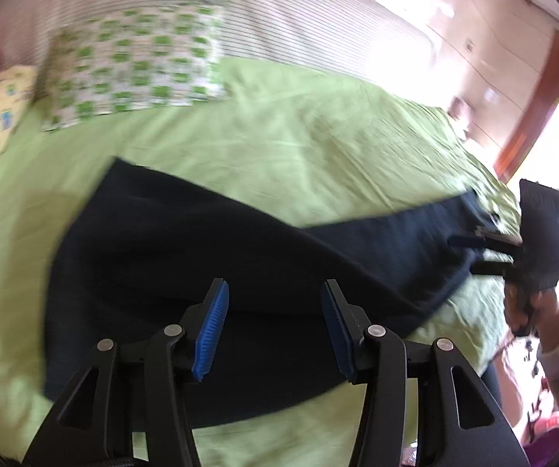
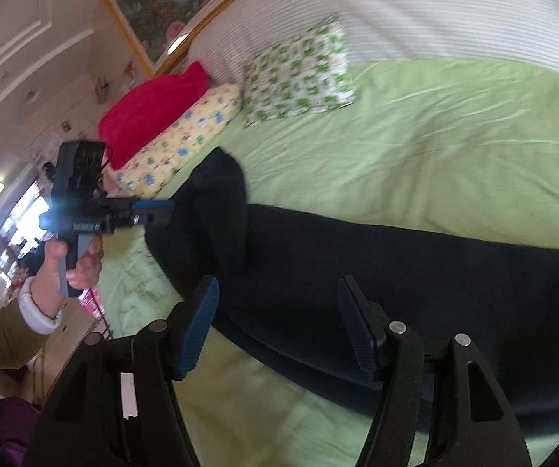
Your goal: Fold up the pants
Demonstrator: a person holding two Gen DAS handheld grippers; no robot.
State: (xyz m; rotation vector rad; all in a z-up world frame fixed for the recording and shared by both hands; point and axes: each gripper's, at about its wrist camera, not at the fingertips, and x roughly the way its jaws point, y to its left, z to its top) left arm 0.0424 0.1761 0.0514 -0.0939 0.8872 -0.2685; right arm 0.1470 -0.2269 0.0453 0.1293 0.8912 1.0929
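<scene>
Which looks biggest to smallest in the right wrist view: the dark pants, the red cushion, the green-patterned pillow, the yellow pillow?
1. Dark pants, by far the largest.
2. Red cushion and green-patterned pillow look about alike; no ranking.
3. Yellow pillow, partly covered by the cushion, so uncertain.

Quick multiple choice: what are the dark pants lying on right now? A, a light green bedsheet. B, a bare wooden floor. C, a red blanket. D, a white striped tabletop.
A: the dark pants lie spread flat on the light green bedsheet, with green showing all around them in both wrist views.
</scene>
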